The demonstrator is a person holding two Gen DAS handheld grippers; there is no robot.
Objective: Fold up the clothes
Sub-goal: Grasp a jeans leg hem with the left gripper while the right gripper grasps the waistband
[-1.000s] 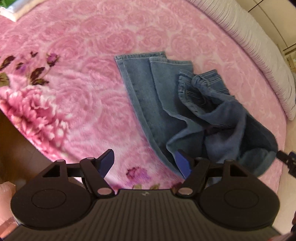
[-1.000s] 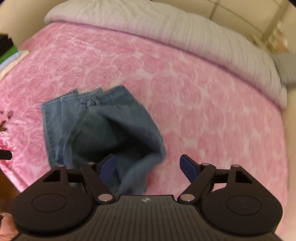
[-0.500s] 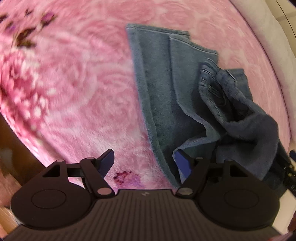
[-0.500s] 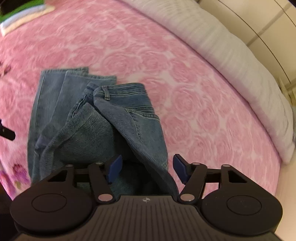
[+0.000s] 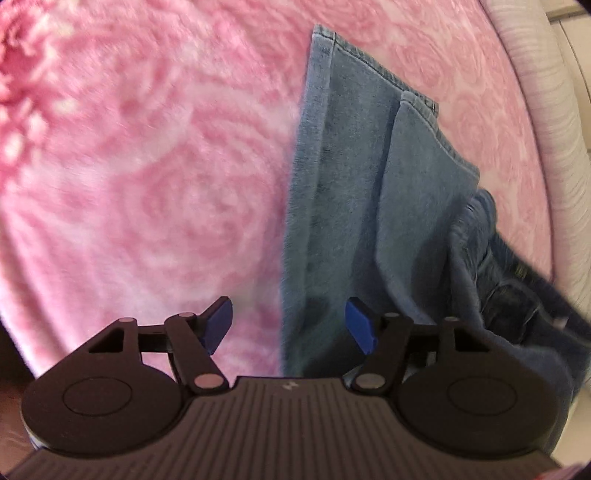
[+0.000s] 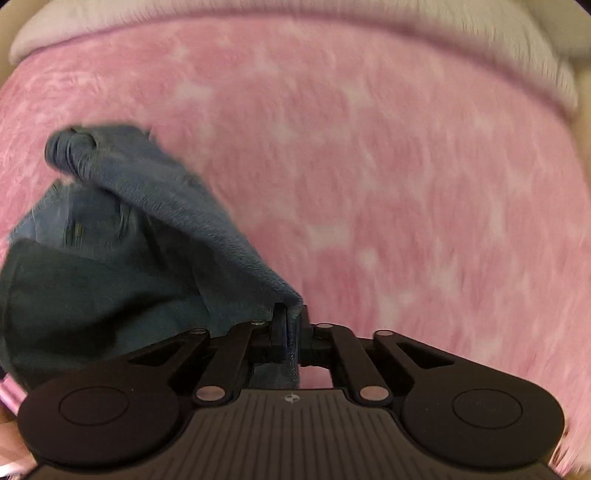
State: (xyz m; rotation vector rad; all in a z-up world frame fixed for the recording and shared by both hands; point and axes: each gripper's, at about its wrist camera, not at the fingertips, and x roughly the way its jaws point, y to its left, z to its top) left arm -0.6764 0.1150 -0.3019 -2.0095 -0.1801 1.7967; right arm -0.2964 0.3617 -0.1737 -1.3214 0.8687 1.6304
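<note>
The right gripper [image 6: 293,325] closes its jaws on a fold of the blue jeans [image 6: 155,206], and the cloth is pinched between the pads. From there the denim goes up and to the left over the pink blanket [image 6: 388,184]. The left gripper [image 5: 288,325] is closing too; the jeans edge lies between its pads, not yet pressed. Far behind is the white bedding [image 6: 258,11].

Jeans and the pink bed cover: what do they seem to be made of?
Jeans: blue denim by the look, matte, with stitched hems and a faded wash; the turned-over side looks fuzzier. Bed cover: probably plush fleece, a soft pile with a raised rose pattern; blur hides finer detail.
</note>
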